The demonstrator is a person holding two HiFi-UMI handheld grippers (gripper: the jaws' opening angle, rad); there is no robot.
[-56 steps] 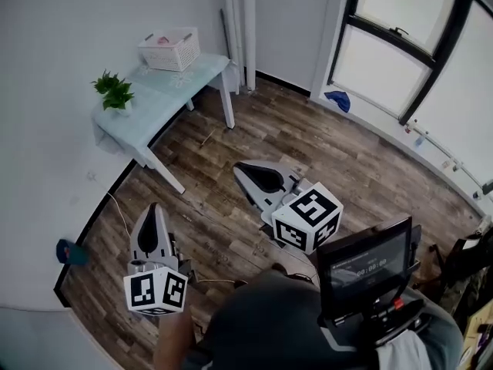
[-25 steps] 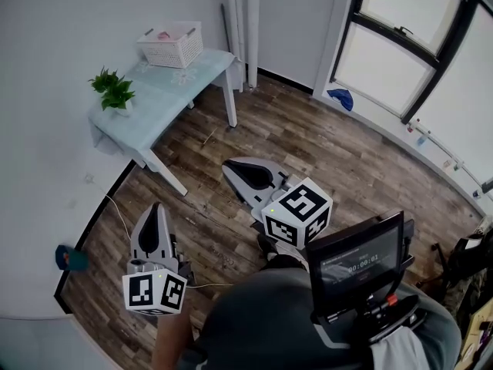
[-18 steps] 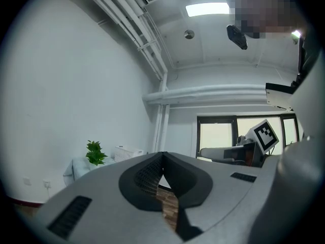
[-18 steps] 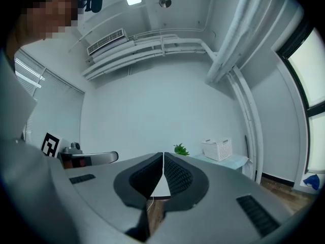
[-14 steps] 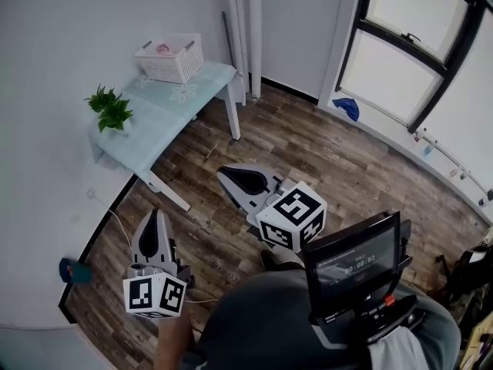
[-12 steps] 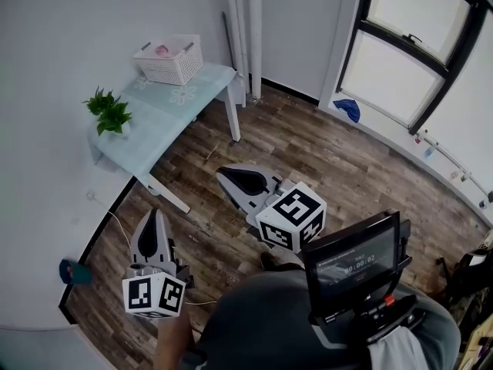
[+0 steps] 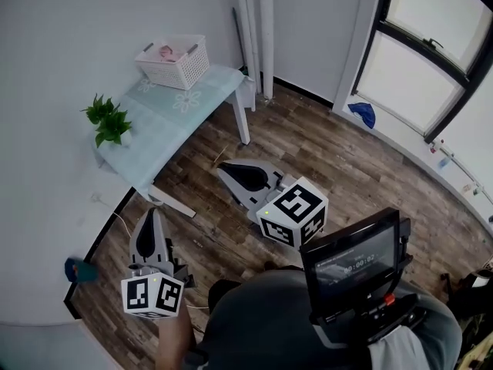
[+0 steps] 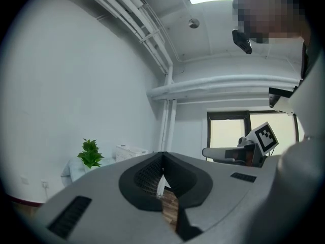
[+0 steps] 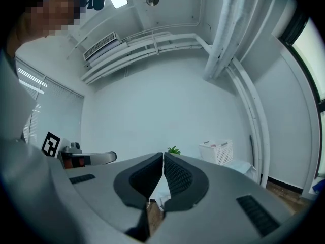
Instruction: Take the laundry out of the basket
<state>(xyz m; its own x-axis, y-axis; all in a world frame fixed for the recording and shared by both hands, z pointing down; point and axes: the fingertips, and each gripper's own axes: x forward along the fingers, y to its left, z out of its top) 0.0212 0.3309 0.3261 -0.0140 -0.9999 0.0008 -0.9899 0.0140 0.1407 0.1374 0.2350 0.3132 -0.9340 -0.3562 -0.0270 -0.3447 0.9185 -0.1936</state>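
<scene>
Looking down in the head view, pink laundry [image 7: 166, 52] lies in the basket [image 7: 174, 60], well ahead of both tools. Left gripper view: the left gripper [image 8: 162, 159] is pressed together, empty. Right gripper view: the right gripper [image 9: 163, 161] is likewise. The cloth is probably soft and light; pinch a raised fold.

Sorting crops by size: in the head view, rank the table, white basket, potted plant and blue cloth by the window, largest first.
1. table
2. white basket
3. potted plant, only slightly smaller
4. blue cloth

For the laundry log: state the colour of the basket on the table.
The basket is white, with lattice walls. The head view shows it best.
</scene>
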